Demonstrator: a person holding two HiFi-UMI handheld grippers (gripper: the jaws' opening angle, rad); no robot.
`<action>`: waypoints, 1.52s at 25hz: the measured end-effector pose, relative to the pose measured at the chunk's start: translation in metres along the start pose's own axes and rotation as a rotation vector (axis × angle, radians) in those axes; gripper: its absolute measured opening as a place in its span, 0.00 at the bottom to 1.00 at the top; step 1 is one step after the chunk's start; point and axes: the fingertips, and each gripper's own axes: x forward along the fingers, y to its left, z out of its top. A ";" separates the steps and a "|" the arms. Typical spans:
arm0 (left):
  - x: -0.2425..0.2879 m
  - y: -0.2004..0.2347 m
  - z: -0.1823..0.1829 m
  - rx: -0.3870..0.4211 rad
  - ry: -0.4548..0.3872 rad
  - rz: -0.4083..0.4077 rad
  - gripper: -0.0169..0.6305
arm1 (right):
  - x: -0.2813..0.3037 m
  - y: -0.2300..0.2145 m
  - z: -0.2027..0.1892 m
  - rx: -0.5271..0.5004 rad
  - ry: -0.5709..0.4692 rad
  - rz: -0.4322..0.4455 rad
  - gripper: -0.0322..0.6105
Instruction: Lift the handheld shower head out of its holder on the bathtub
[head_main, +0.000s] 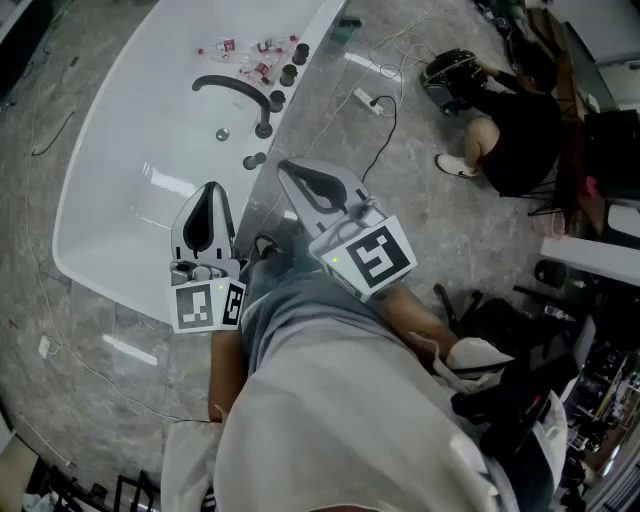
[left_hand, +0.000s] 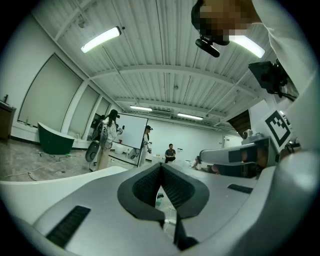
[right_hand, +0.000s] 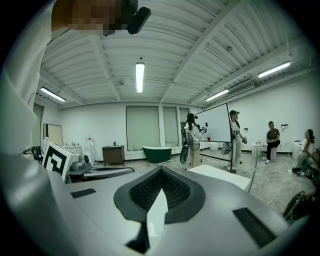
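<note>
Handheld shower head: somewhere in the row of dark fittings (head_main: 277, 97) along the white bathtub (head_main: 120, 200) rim by the curved spout (head_main: 230, 88); which fitting it was could not be told.
Left gripper (head_main: 211, 188): fingers closed tip to tip, empty, over the tub's near end.
Right gripper (head_main: 283, 167): fingers closed, empty, near the rim.
Seated person (head_main: 520, 120): on the floor (head_main: 400, 160), well apart.
</note>
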 end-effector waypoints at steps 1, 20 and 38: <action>0.000 0.000 0.001 -0.003 0.000 -0.001 0.05 | -0.001 0.000 0.001 0.000 -0.002 0.000 0.07; 0.002 0.011 -0.023 0.028 0.009 0.026 0.06 | 0.008 -0.008 -0.036 0.037 -0.030 -0.014 0.08; 0.141 0.126 -0.280 -0.004 0.034 0.029 0.06 | 0.281 -0.140 -0.510 0.165 0.341 -0.130 0.32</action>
